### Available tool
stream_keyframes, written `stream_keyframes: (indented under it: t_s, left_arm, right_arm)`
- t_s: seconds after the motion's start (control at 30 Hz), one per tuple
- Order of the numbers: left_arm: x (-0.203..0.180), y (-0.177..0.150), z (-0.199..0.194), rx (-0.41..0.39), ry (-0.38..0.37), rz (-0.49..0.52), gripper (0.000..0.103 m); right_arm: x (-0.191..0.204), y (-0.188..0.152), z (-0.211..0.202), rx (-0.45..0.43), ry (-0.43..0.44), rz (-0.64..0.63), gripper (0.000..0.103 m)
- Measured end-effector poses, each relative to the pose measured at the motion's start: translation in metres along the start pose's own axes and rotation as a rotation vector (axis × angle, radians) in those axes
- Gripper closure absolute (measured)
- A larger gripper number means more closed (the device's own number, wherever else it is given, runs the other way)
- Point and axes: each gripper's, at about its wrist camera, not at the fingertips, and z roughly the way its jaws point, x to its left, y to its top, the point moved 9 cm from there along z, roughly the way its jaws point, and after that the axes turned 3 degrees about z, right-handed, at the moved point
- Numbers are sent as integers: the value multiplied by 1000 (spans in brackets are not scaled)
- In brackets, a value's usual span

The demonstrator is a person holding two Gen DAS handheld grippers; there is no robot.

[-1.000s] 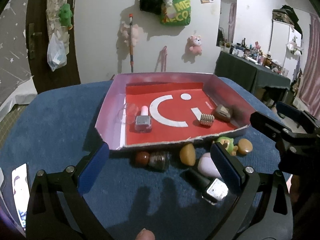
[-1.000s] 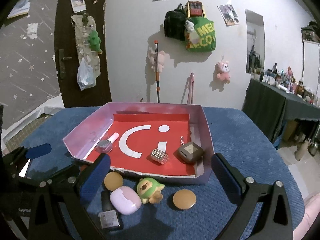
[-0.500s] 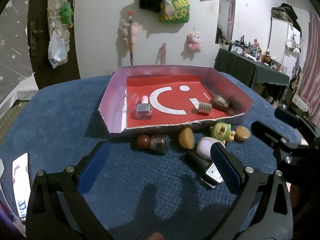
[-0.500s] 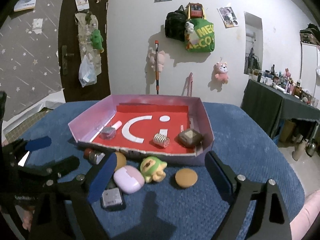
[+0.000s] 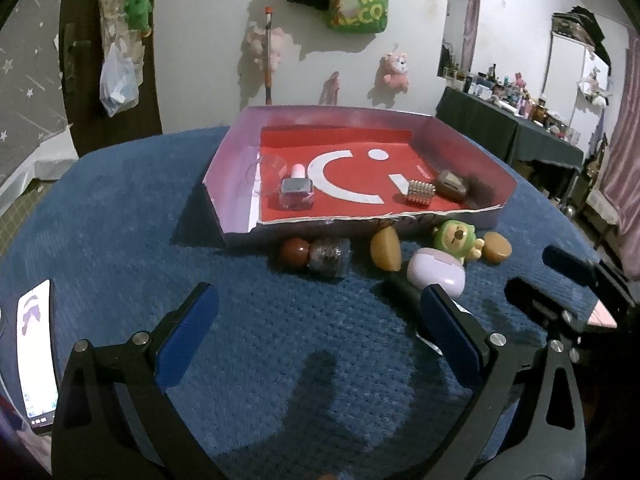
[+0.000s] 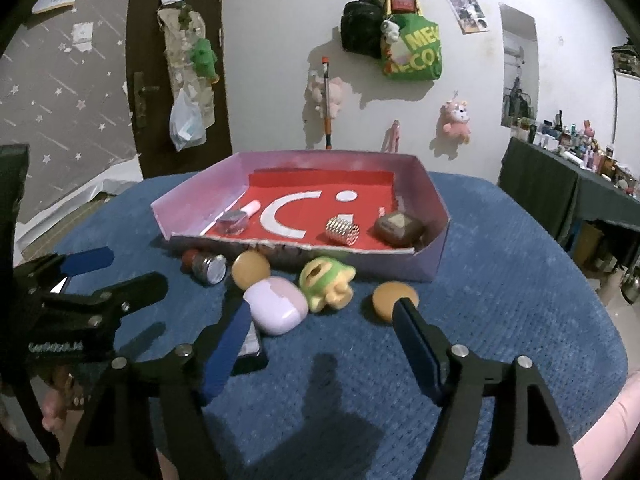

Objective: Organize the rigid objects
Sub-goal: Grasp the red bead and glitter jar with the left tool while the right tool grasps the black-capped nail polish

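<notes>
A: Where do the loose pieces sit?

B: In a row on the blue desk (image 6: pixel 500 280), just in front of the near wall of the shallow pink box (image 6: pixel 424 268). From the right wrist view: a red-capped jar (image 6: pixel 206 268) lying on its side, a tan disc (image 6: pixel 251 268), a lilac case (image 6: pixel 276 310), a green figurine (image 6: pixel 326 284) tipped over, and a second tan disc (image 6: pixel 394 300). A dark flat item lies partly hidden under the lilac case.

A: And inside the box?

B: A nail polish bottle (image 6: pixel 236 220) on the left, a cube of metal beads (image 6: pixel 342 231) and a brown case (image 6: pixel 398 229) on the right, all on the red liner.

A: What about the tongs?

B: The right tongs (image 6: pixel 322 314) are closing; nothing is pinched, though the figurine and lilac case lie just ahead of the gap, and one pad overlaps the second tan disc in view. The left tongs (image 5: pixel 320 300) are spread wide over bare blue cloth, holding nothing. A lit phone (image 5: pixel 36 356) lies at the desk's left edge.
</notes>
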Motion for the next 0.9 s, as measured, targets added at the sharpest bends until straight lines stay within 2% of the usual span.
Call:
stream_keyframes:
  t_s: [0.13, 0.6, 0.9]
  left_arm:
    - [6, -4, 10, 32, 11, -16, 11]
    - [13, -6, 51, 144, 17, -76, 11]
    - [19, -2, 65, 170, 42, -94, 11]
  right_arm:
    - [6, -10, 5, 28, 29, -1, 31]
    - [29, -34, 27, 105, 118, -5, 35]
    - [43, -39, 35, 133, 186, -5, 36]
